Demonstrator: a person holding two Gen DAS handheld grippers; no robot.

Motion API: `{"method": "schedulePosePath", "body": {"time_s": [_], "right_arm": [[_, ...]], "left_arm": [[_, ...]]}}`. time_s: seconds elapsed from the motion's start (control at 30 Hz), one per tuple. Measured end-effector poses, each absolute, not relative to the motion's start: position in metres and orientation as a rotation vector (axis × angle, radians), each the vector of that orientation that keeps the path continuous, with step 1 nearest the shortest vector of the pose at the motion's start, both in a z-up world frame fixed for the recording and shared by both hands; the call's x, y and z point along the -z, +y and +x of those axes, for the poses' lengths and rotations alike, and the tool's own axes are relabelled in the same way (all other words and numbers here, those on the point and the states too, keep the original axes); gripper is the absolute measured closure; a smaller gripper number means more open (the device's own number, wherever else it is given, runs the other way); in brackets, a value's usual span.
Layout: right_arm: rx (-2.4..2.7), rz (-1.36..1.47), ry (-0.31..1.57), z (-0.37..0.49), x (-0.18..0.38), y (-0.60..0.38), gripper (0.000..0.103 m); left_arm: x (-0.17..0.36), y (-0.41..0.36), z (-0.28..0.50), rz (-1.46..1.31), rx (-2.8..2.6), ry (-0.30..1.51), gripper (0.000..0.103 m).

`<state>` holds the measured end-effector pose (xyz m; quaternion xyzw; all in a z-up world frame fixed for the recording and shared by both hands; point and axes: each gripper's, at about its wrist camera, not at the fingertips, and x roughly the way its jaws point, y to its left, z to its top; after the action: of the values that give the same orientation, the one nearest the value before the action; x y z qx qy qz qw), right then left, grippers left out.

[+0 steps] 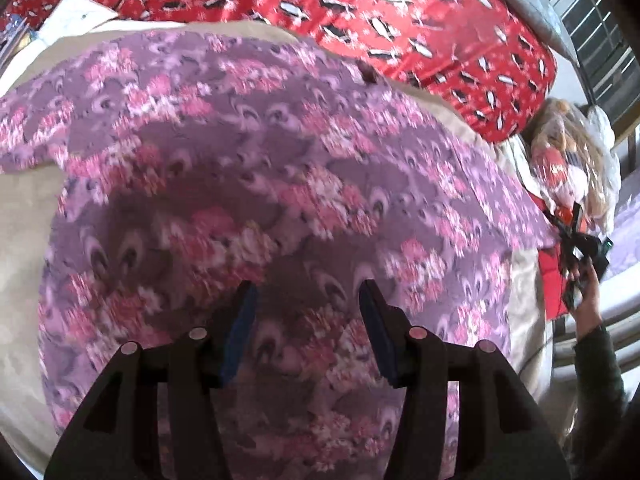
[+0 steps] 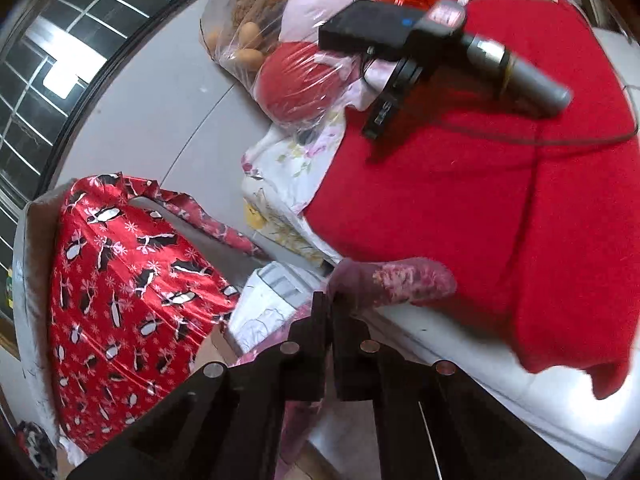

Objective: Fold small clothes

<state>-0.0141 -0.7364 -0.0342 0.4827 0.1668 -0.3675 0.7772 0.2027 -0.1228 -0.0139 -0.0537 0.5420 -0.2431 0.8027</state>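
The left gripper [image 1: 306,300] hangs over the garment [image 1: 248,168] with its jaws apart. Nothing is between its blue pads [image 1: 242,332]; only the purple cloth with pink flowers shows below them, and I cannot tell if the tips touch it. The right gripper [image 2: 329,300] is clenched. Its two black fingers [image 2: 318,344] stand pressed together, and a corner of the same flowered cloth comes out just past their tips, so they are pinching the edge of the garment [image 2: 400,282].

In the left wrist view the garment is spread wide over a beige sheet [image 1: 24,216] and fills most of the picture. Its pattern is blurred. Behind it lies a red penguin cloth [image 1: 400,12], shiny, with small black and white figures. At the right edge, a hand [image 1: 586,292] in a dark sleeve [image 1: 600,364] holds the other gripper by the far corner of the garment.

In the right wrist view the pinched corner lies at the edge of a plain red blanket [image 2: 500,200]. On the blanket rests a black tool [image 2: 400,36] with a grey handle. Beside it stands a plastic bag [image 2: 280,40] with soft toys inside, next to a white floral cloth [image 2: 288,168]. The penguin cloth covers a box at the left. A dark window [image 2: 60,60] with a grid is in the upper left.
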Motion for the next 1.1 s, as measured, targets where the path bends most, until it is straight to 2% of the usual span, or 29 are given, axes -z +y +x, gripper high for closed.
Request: {"method": "schedulePosePath", "body": {"time_s": [0.2, 0.5, 0.97, 1.1], "right_arm": [[0.785, 0.849, 0.428, -0.007, -0.005, -0.697, 0.101], [0.505, 0.714, 0.502, 0.083, -0.046, -0.583, 0.101], [0.066, 0.625, 0.736, 0.227, 0.000, -0.340, 0.101], [-0.029, 0.625, 0.788, 0.241, 0.024, -0.286, 0.095]], "left_arm": [[0.019, -0.125, 0.239, -0.122, 0.463, 1.130, 0.051], [0.026, -0.094, 0.269, -0.298, 0.442, 1.081, 0.051], [0.025, -0.047, 0.296, -0.405, 0.463, 1.145, 0.051], [0.018, -0.036, 0.297, -0.449, 0.492, 1.126, 0.051]]}}
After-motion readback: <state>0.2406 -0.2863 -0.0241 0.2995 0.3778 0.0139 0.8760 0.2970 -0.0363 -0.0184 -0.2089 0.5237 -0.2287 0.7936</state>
